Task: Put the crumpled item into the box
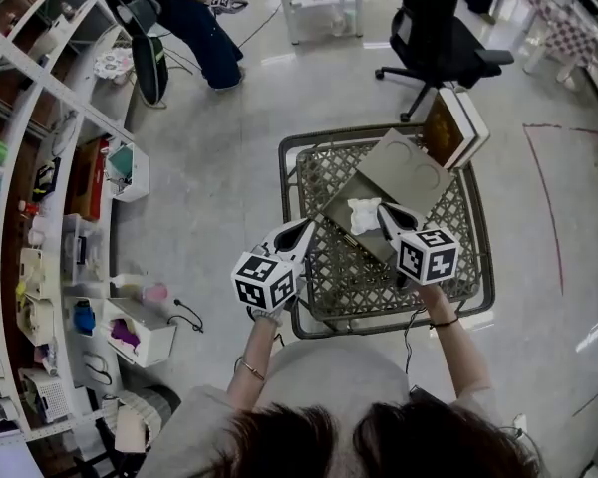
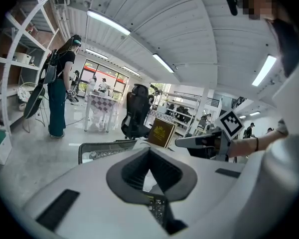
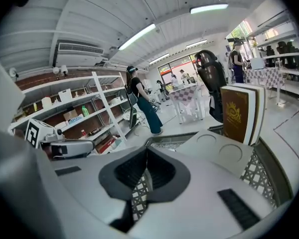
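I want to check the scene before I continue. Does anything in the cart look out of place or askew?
Only the book: it stands on end, slightly tilted, at the far corner of the cart, not lying flat. Nothing looks spilled or damaged.

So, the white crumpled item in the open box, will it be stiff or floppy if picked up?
Probably floppy and light: the crumpled item shows soft, irregular folds, like tissue. It should not roll, since it lies slumped inside the box.
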`<state>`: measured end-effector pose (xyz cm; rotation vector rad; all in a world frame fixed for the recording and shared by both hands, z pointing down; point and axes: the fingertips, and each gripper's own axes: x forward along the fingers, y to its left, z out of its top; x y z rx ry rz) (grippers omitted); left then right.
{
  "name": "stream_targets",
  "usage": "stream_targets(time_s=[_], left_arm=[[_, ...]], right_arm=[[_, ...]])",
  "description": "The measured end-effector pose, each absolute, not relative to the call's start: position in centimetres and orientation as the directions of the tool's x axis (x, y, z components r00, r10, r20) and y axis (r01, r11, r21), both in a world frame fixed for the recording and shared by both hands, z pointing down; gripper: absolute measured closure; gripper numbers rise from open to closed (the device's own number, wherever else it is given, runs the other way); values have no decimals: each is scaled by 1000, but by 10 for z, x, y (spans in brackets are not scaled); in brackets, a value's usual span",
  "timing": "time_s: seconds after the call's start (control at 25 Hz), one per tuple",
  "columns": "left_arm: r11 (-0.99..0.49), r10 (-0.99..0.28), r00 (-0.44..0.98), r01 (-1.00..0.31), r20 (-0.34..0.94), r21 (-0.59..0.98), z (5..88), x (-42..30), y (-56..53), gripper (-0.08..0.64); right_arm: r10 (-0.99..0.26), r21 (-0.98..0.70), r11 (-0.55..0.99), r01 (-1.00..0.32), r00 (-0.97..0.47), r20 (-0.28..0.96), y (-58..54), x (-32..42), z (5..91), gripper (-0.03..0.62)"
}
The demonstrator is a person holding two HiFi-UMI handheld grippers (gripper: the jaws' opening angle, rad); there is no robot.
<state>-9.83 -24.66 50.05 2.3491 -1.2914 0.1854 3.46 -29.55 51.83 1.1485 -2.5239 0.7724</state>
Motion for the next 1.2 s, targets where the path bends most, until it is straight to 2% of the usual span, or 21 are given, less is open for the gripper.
stream_targets(time_s=[0.52,0.8,1.2], left_arm=[[-497,-816,545,-832,192,247,434,-111,-237,543],[-488,-848,515,-850,126,198,398,-120,-227,543],[-474,-876,481,-870,27,134,355,-137,-230,543]], right_arm=[[-706,-387,570,-725,-673,221,-282,47,427,571],[-739,-331,596,-732,-661,129,-270,59,380,571],[-776,-191,606,-772,-627,72,-271,72,335,571]])
